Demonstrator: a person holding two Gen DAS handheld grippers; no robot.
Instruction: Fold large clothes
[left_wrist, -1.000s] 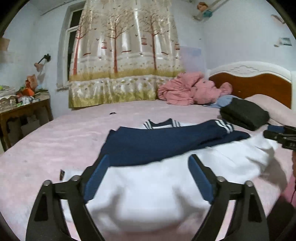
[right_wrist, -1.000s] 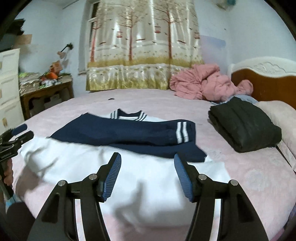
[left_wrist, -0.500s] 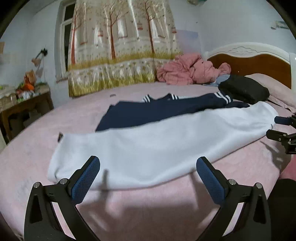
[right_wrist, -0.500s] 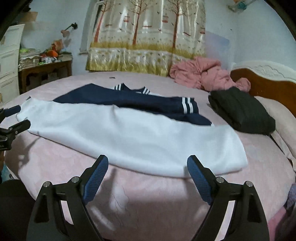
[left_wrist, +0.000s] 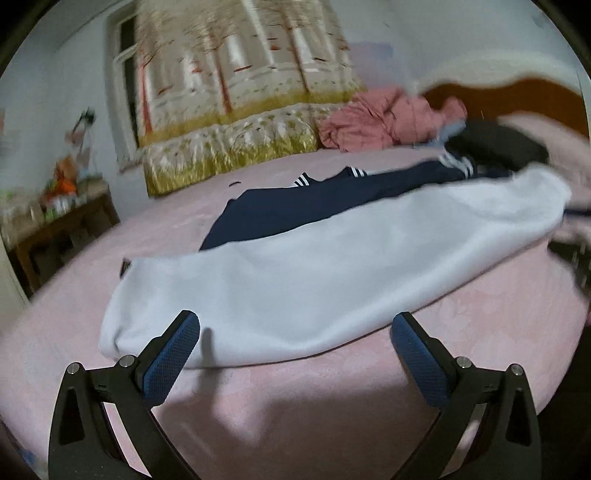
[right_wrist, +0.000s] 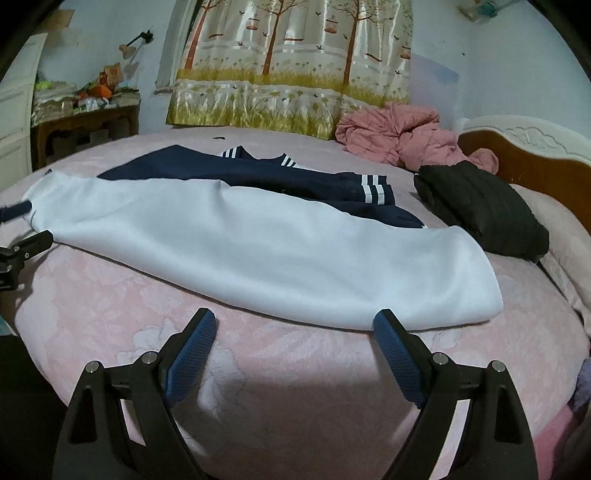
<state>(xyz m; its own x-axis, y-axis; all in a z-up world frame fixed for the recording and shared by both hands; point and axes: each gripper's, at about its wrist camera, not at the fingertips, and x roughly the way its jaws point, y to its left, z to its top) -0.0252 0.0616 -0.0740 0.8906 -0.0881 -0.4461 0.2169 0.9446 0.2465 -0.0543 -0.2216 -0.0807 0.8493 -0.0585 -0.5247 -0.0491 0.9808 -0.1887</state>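
A white and navy garment (left_wrist: 314, 273) (right_wrist: 240, 243) lies spread across the pink bed, its white body folded toward me and its navy sleeves with white stripes (right_wrist: 371, 188) behind. My left gripper (left_wrist: 295, 339) stands open just short of the white hem's left end, nothing between its blue pads. My right gripper (right_wrist: 295, 332) is open too, at the hem's right part, holding nothing. The left gripper's tips (right_wrist: 22, 243) show at the left edge of the right wrist view. The left wrist view is blurred.
A folded black garment (right_wrist: 484, 210) lies at the right near the wooden headboard (right_wrist: 535, 155). A crumpled pink quilt (right_wrist: 402, 136) sits at the back. A cluttered wooden table (right_wrist: 85, 118) stands left, below the curtain (right_wrist: 291, 62). Pink sheet (right_wrist: 295, 387) fills the foreground.
Both grippers opened wider and let the white hem drop onto the bed. Both hands sank and drew back, so the garment now lies flat ahead of the fingers.
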